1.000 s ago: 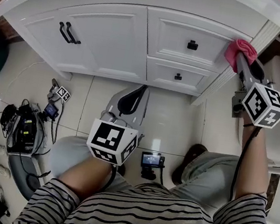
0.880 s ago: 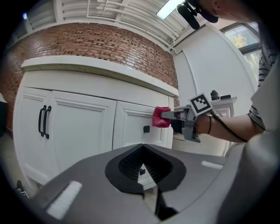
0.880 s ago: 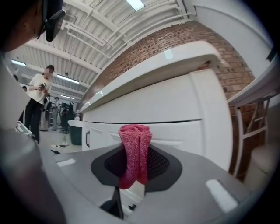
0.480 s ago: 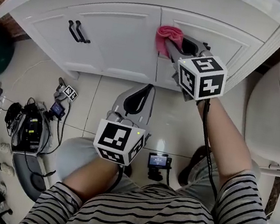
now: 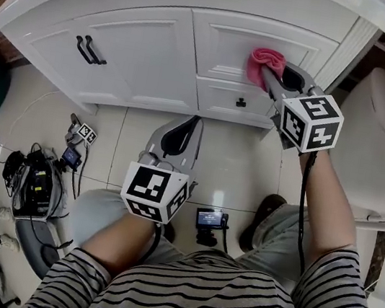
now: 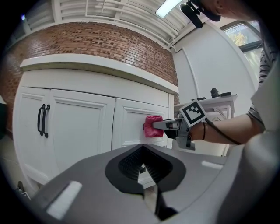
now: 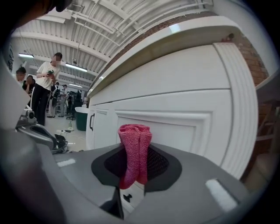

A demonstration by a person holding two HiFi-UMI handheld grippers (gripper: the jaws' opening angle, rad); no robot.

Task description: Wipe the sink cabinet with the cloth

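A pink cloth [image 5: 264, 59] is pressed against the upper drawer front of the white sink cabinet [image 5: 144, 46], near the drawer's middle. My right gripper [image 5: 270, 73] is shut on the cloth, which stands bunched up between its jaws in the right gripper view, cloth [image 7: 134, 148], gripper [image 7: 132, 177]. The left gripper view shows the cloth [image 6: 153, 126] touching the drawer beside a small dark knob. My left gripper [image 5: 196, 122] hangs lower, over the floor tiles in front of the cabinet, shut and holding nothing [image 6: 141, 151].
A white toilet [image 5: 381, 137] stands right of the cabinet. Black double handles [image 5: 89, 50] sit on the left door and a knob [image 5: 240, 103] on the lower drawer. Cables and devices [image 5: 38, 182] lie on the floor at left. People [image 7: 43, 87] stand far off.
My right gripper swept the cloth from the cabinet's right edge leftward to the seam beside the door, then back right to the upper drawer's middle. The left gripper barely moved.
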